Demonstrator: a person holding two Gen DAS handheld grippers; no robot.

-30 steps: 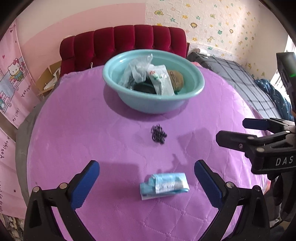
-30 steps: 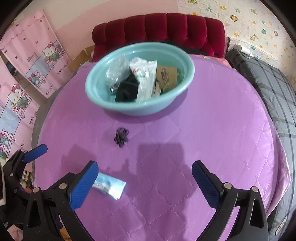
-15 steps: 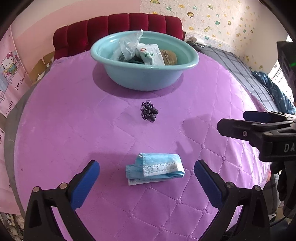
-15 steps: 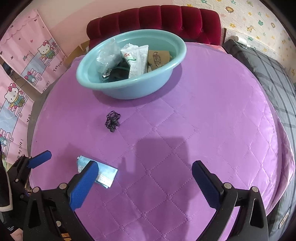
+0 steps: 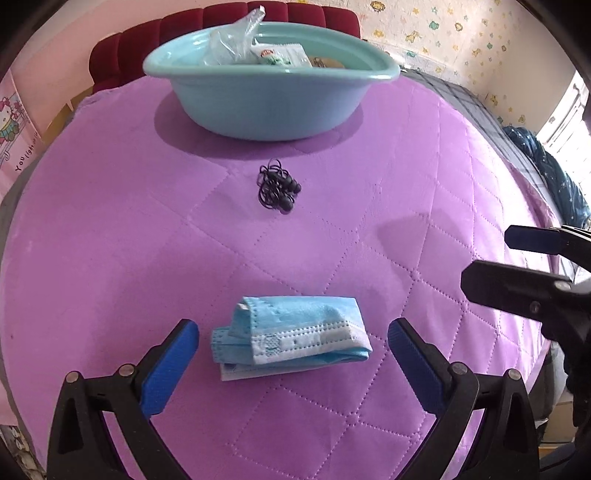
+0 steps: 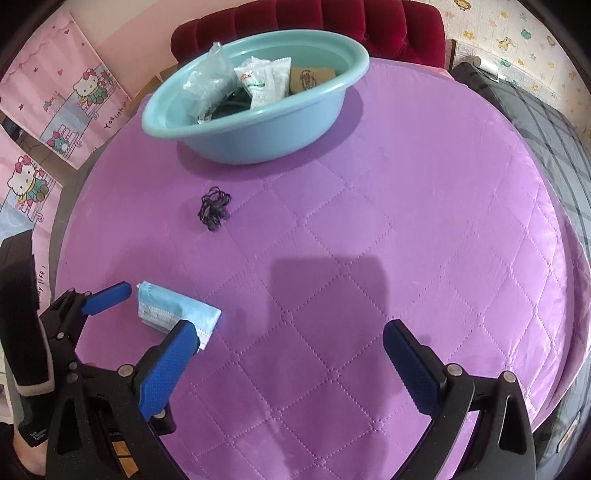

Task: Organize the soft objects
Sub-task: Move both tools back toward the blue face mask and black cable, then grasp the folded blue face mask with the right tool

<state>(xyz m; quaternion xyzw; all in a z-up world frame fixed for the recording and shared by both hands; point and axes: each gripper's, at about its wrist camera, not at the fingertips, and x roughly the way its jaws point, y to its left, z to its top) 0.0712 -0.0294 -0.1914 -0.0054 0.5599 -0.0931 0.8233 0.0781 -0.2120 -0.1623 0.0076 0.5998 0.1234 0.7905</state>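
Observation:
A folded blue face mask [image 5: 291,334] lies on the purple quilted table cover. My left gripper [image 5: 291,350] is open, its two blue pads on either side of the mask without touching it. The mask [image 6: 177,308] shows in the right wrist view too, with the left gripper [image 6: 147,308] around it. A small tangle of black earphones [image 5: 277,186] [image 6: 214,208] lies further back. Behind it stands a teal basin [image 5: 273,107] [image 6: 258,136] holding plastic packets and a brown item. My right gripper [image 6: 291,354] is open over bare cloth, holding nothing, and appears at the right edge [image 5: 517,258].
The round table with the purple cover [image 6: 406,221] drops off close on the near and right sides. A dark red padded headboard [image 6: 332,26] stands behind the basin. A grey checked bed [image 6: 535,122] lies to the right, pink cartoon hangings [image 6: 55,107] to the left.
My left gripper has dropped and moved forward so the mask now sits between its open pads. The right gripper has also lowered toward the table.

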